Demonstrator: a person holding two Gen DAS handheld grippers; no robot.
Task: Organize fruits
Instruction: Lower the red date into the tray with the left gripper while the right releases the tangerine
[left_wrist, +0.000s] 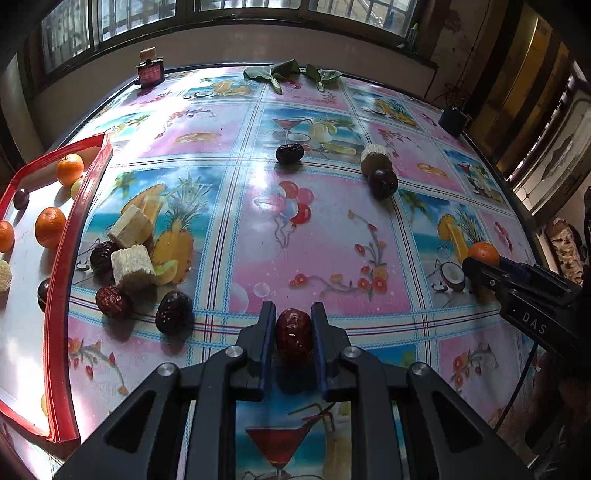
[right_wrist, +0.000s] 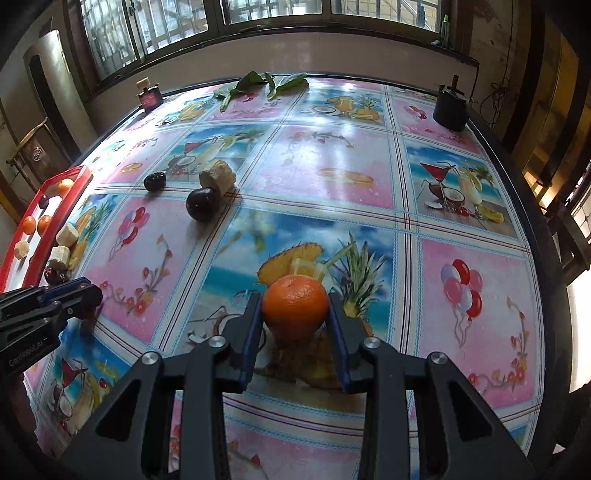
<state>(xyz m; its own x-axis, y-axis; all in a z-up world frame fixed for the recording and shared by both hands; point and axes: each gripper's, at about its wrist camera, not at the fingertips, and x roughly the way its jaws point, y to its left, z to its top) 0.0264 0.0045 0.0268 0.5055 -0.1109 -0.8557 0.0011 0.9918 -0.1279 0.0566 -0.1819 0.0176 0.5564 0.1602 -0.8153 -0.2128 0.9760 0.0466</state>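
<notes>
Your left gripper has its fingers clamped on a red date, pads touching both sides, low centre of the left wrist view. Can't tell if the date is lifted or resting on the tablecloth.

Your right gripper has its fingers closed around an orange, centre of the right wrist view, over the printed pineapple. A shadow shows under the orange; can't tell if it is clear of the cloth.

The red tray sits at the left edge of the left wrist view. Inside it: three oranges, a green grape and dark fruits, plus a pale chunk at the far left.

Just right of the tray rim: two pale cut blocks and three dark dates bunched together, the blocks touching one date.

Upper centre of the left view: one lone dark date. To its right, a dark plum touching a pale round chunk.

Far edge of the table: green leaves, a small red box upper left, a dark pot upper right.
</notes>
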